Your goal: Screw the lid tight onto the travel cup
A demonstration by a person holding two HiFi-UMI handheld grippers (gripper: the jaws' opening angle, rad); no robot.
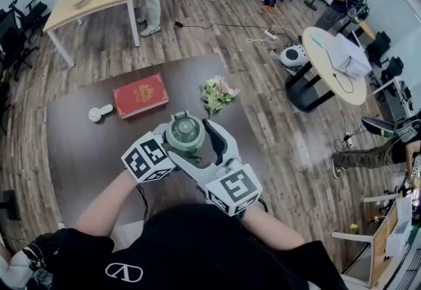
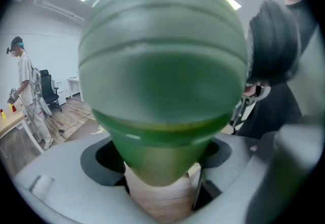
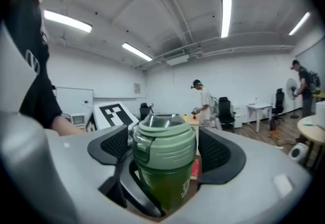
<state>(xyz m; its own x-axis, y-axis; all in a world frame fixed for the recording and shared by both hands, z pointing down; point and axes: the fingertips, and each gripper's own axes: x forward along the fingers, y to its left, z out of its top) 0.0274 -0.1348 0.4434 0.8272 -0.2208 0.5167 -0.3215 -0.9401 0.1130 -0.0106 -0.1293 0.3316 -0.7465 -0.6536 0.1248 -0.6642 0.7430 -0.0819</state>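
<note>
Clamping the lower body of the travel cup [image 2: 162,91], the left gripper [image 2: 161,167] has its jaws moderately wide and pressed on the green wall from both sides, so that's the anchor. Over at the right gripper [image 3: 163,151], the jaws stand about as wide and sit against the flanks of the lid [image 3: 163,134], a dark pad on each side. The cup is upright between the two grippers, above the near part of the dark worktop [image 1: 85,144]; no view tells whether its base rests there.

On handling, I'd say it's hard plastic, stiff and smooth enough to slip under torque (the hinge bump on the lid offers a bite). So hold low on the body and square on the lid's grooved ring.

The right gripper view shows the lid's grooves and seam, while the left gripper view gives only a green blur. Only the head view shows both grippers together, with the red book [image 1: 140,95] and flowers [image 1: 217,93] beyond.
</note>
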